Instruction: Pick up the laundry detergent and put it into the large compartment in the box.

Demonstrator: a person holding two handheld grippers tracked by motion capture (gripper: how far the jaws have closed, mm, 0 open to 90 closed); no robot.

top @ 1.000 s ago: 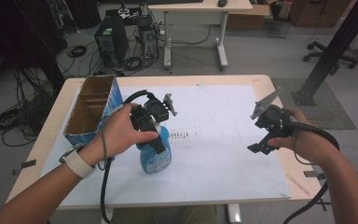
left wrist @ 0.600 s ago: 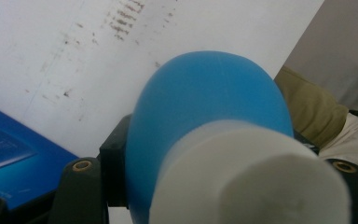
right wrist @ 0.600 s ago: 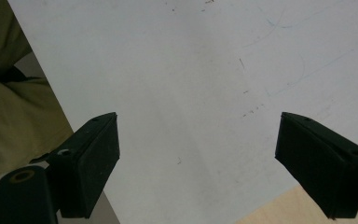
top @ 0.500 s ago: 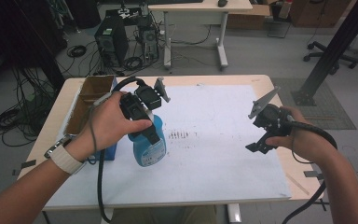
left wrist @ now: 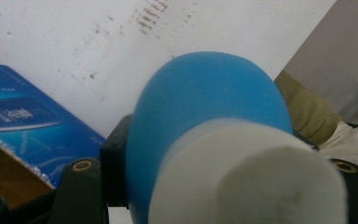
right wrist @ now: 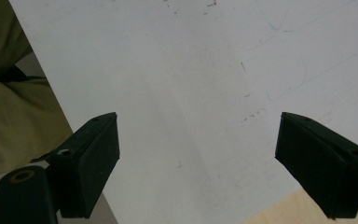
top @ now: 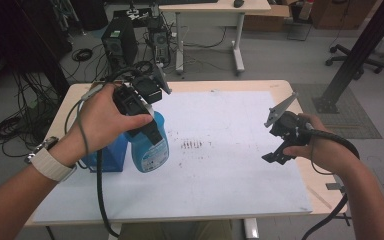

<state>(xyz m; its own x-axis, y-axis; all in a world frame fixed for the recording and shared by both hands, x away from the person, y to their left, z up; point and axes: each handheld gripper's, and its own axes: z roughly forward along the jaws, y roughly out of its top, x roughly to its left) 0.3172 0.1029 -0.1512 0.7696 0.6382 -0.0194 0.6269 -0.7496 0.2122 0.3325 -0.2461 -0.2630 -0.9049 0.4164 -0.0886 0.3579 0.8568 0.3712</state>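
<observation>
Lifted since a second ago: blue spray bottle (top: 150, 145) clamped at its neck in my left hand-held gripper (top: 147, 120), hanging upright over the table's left side beside the blue box (top: 107, 157). Right hand-held gripper (top: 278, 150) hovers spread wide, empty, near the right edge.

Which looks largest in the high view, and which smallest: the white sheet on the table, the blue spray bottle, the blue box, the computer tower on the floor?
1. White sheet.
2. Computer tower and blue spray bottle: they look alike, and the tower stands farther away, so I do not rank them.
3. Blue box, mostly hidden behind the left hand.
</observation>
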